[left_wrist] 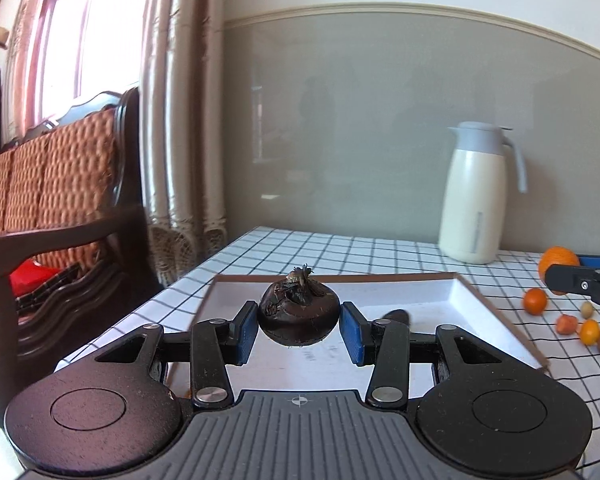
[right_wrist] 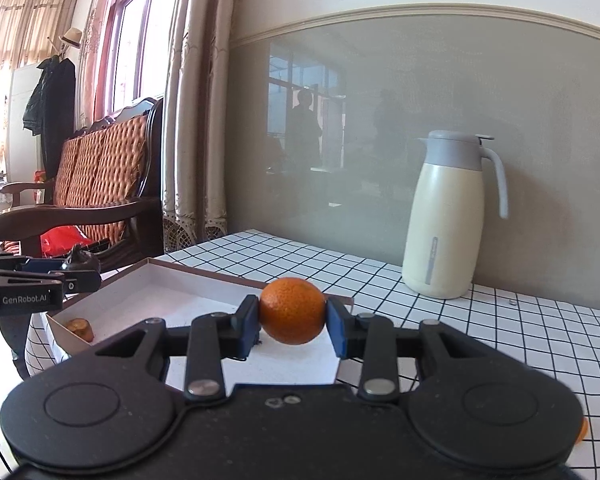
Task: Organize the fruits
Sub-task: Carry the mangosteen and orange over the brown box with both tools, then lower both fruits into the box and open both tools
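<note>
My left gripper (left_wrist: 299, 322) is shut on a dark brown round fruit with a dry stalk (left_wrist: 298, 312) and holds it above the shallow white tray (left_wrist: 456, 296). My right gripper (right_wrist: 292, 316) is shut on an orange (right_wrist: 292, 310) and holds it over the tray's near right corner (right_wrist: 148, 300). The orange (left_wrist: 558, 260) and the right gripper also show at the right edge of the left wrist view. The left gripper with its dark fruit (right_wrist: 80, 260) shows at the left of the right wrist view. A small orange-brown fruit piece (right_wrist: 81, 328) lies in the tray.
Several small orange and tan fruits (left_wrist: 535, 301) lie on the checked tablecloth (left_wrist: 300, 248) right of the tray. A cream and grey thermos jug (right_wrist: 446, 216) stands at the back by the wall. A wooden bench (right_wrist: 96, 184) and curtains are left of the table.
</note>
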Available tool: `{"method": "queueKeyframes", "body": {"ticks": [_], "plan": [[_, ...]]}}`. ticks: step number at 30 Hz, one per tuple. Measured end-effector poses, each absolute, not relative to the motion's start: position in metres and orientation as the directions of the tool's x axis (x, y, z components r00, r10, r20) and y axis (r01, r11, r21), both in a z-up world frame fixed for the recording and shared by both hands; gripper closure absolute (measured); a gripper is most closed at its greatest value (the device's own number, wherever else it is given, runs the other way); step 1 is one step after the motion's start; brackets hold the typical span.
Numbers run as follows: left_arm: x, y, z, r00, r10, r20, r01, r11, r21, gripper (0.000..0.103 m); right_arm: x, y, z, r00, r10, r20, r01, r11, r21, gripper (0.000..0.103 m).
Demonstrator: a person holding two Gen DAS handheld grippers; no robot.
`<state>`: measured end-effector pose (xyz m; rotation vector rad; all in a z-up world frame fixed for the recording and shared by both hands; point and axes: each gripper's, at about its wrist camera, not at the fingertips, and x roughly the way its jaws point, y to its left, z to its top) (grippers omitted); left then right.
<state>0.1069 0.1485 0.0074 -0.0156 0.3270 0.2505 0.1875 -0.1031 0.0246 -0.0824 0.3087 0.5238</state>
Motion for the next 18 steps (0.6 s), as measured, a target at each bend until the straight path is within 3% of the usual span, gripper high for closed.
{"method": "queueKeyframes", "body": {"ticks": [18], "plan": [[0.152, 0.190, 0.002, 0.896, 0.276, -0.348, -0.298, 0.955, -0.009, 0.058, 0.238, -0.074, 0.017, 0.807, 0.464, -0.366, -0.501, 0.866, -0.006, 0.075]]}}
